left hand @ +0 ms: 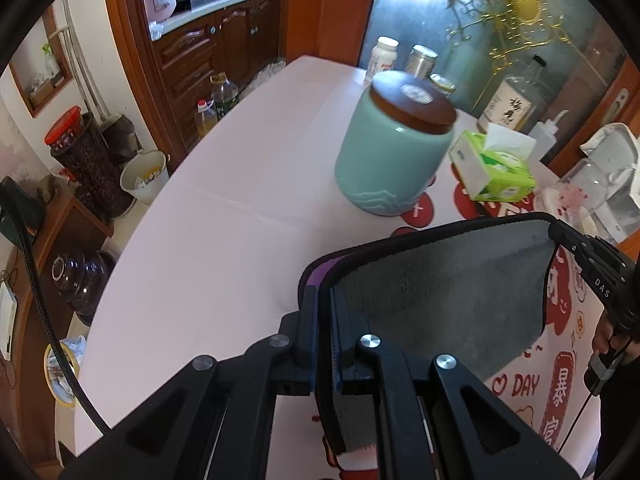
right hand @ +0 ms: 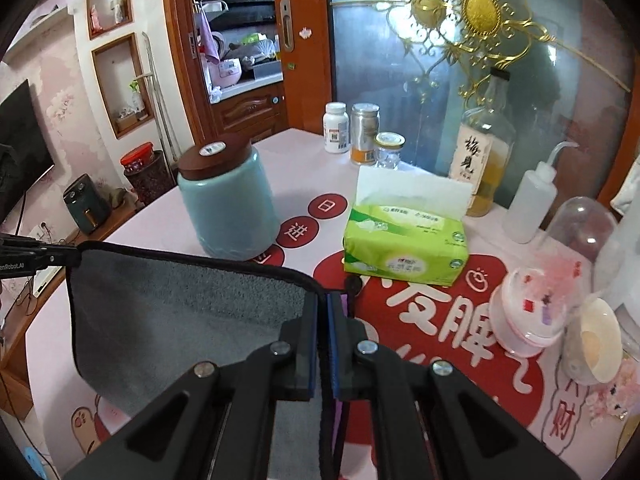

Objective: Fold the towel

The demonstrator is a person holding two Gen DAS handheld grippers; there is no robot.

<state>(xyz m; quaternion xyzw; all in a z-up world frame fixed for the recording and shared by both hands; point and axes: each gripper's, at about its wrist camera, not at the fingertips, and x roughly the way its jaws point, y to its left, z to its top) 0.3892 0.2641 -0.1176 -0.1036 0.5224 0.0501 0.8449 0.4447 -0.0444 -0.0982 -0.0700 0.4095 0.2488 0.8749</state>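
Observation:
A grey towel (left hand: 444,292) with a black hem and a purple back is held up above the table, stretched between both grippers. My left gripper (left hand: 325,292) is shut on its left corner. My right gripper (right hand: 323,300) is shut on its right corner; it also shows in the left wrist view (left hand: 560,232) at the towel's far corner. In the right wrist view the towel (right hand: 180,312) hangs to the left, with the left gripper (right hand: 76,258) pinching its far top corner. The towel's lower part is hidden behind the gripper bodies.
A teal jar with a brown lid (left hand: 396,148) (right hand: 228,204) stands on the pink table (left hand: 224,216) just beyond the towel. A green tissue pack (right hand: 404,244), bottles (right hand: 480,160), a squeeze bottle (right hand: 532,196) and small pots (right hand: 532,312) stand at the back and right.

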